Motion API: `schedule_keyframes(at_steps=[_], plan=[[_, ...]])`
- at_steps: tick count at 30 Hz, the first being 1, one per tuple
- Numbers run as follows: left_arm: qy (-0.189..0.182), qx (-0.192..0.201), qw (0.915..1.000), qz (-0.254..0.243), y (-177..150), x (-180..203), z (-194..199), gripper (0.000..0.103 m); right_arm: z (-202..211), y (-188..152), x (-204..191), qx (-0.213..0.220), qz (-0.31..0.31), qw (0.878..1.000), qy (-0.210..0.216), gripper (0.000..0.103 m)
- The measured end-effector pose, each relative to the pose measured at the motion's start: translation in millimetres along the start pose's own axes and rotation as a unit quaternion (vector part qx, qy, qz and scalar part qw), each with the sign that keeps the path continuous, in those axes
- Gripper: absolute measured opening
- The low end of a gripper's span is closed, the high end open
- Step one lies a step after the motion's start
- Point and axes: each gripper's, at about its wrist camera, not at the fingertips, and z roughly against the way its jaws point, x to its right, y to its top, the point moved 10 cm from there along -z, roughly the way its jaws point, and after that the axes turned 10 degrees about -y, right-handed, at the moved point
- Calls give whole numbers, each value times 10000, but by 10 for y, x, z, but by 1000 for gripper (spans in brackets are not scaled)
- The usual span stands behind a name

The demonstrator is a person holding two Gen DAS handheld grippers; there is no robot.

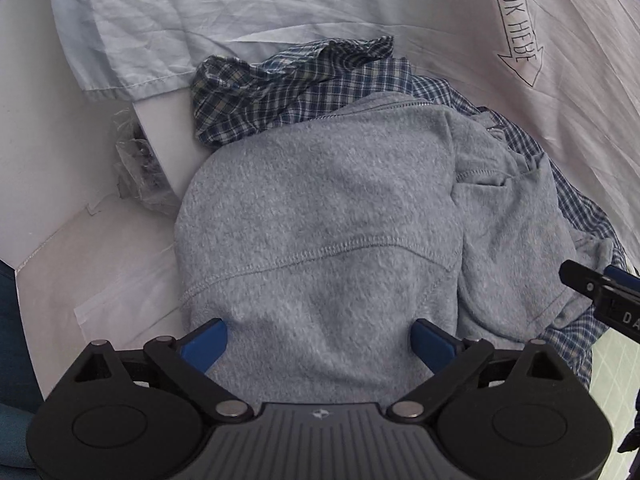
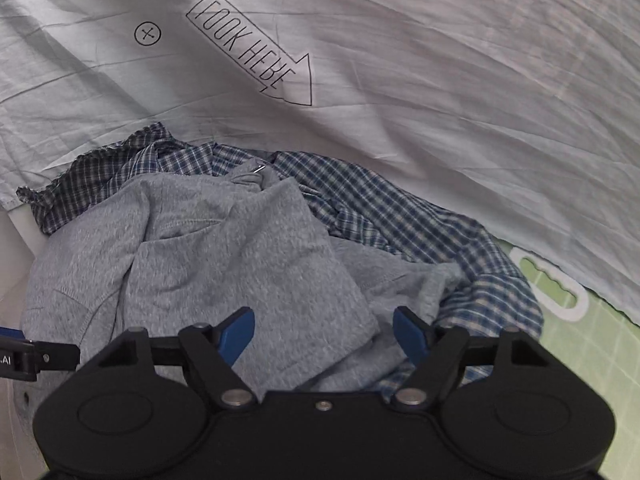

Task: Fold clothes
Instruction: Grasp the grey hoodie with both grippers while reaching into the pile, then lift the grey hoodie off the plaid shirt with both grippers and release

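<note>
A grey fleece sweatshirt (image 1: 320, 208) lies crumpled on top of a blue-and-white plaid shirt (image 1: 288, 84). My left gripper (image 1: 320, 340) hangs just over the sweatshirt's smooth back panel, jaws wide apart, its blue fingers (image 1: 204, 344) on either side of a bulge of grey fabric. In the right wrist view the same sweatshirt (image 2: 224, 256) is folded over itself, with the plaid shirt (image 2: 400, 216) spilling out behind and to the right. My right gripper (image 2: 324, 334) is open over a grey fold near the plaid edge. Each gripper shows at the edge of the other's view.
A pale sheet printed with a "LOOK HERE" arrow (image 2: 256, 52) lies behind the clothes. A light blue cloth (image 1: 140, 20) and a crumpled clear plastic bag (image 1: 140, 168) sit at the left by a white surface (image 1: 48, 140). A white handle loop (image 2: 560, 292) and green tiled floor (image 2: 600, 360) are at the right.
</note>
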Motion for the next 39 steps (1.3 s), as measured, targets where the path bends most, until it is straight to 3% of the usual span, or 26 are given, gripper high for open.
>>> schedule_keyframes(at_steps=[3,5,6,8,9,10,13,20,26,32,36,39], plan=[[-51,74,10000,-39,30,58,-35,94,-223,-29,-52,-162,-32,9997,159,80],[-76,122,9998,-120,41,96,-32,83,-286,-72,-70,-232,-78,9993,291,78],[-102,143,9997,-150,45,119,-18,79,-291,-85,-80,-241,-98,9990,375,73],[-149,201,9995,-180,41,172,33,59,-247,-94,-97,-199,-115,9982,558,37],[-81,251,9995,-196,39,192,69,55,-199,-89,-84,-123,-147,9982,563,27],[-18,313,9991,-270,41,218,109,44,-139,-85,-66,-31,-181,9984,537,21],[-18,492,9979,-428,51,309,240,19,98,-91,16,259,-203,9982,495,17],[-399,896,9929,-677,-72,512,822,15,1103,-128,391,1194,-431,9919,-49,16],[-971,1214,9813,-1132,-521,1003,1520,14,2127,-546,1021,1753,-813,9783,-742,15],[-1654,1140,9630,-1795,-1418,1966,1999,14,3063,-1310,1836,1931,-1056,9615,-1649,15],[-2156,703,9502,-2138,-2170,2631,2091,14,3694,-1905,2510,1882,-1317,9434,-2392,15],[-2596,249,9354,-2386,-2784,3151,2130,14,4131,-2384,3025,1708,-1495,9265,-3001,15]])
